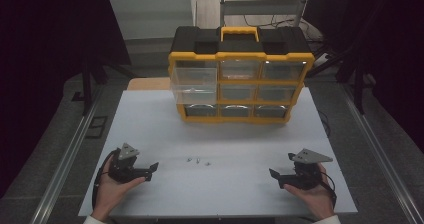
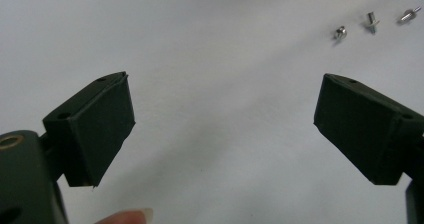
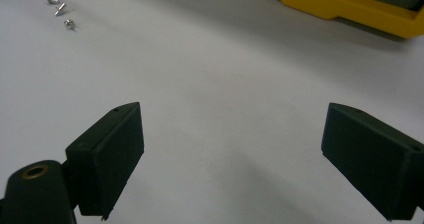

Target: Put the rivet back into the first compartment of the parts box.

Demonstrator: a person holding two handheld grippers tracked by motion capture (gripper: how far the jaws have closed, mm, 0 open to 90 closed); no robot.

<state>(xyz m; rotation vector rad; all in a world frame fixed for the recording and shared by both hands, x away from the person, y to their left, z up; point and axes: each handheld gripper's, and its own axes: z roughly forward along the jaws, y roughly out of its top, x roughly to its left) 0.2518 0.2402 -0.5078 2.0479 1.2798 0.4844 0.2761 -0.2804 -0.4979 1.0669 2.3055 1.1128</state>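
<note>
High view: both black two-jaw grippers, left gripper (image 1: 148,170) and right gripper (image 1: 276,177), rest spread empty flanking three tiny silver screws (image 1: 198,160), which could roll if nudged.

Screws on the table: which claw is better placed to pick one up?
Left, probably. The screws lie nearer the left claw than the right claw in the high view. Both stand open with nothing in them, so distance decides.

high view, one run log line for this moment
left gripper: open, empty | right gripper: open, empty | three screws: loose on table | organizer: top-left drawer pulled out
</note>
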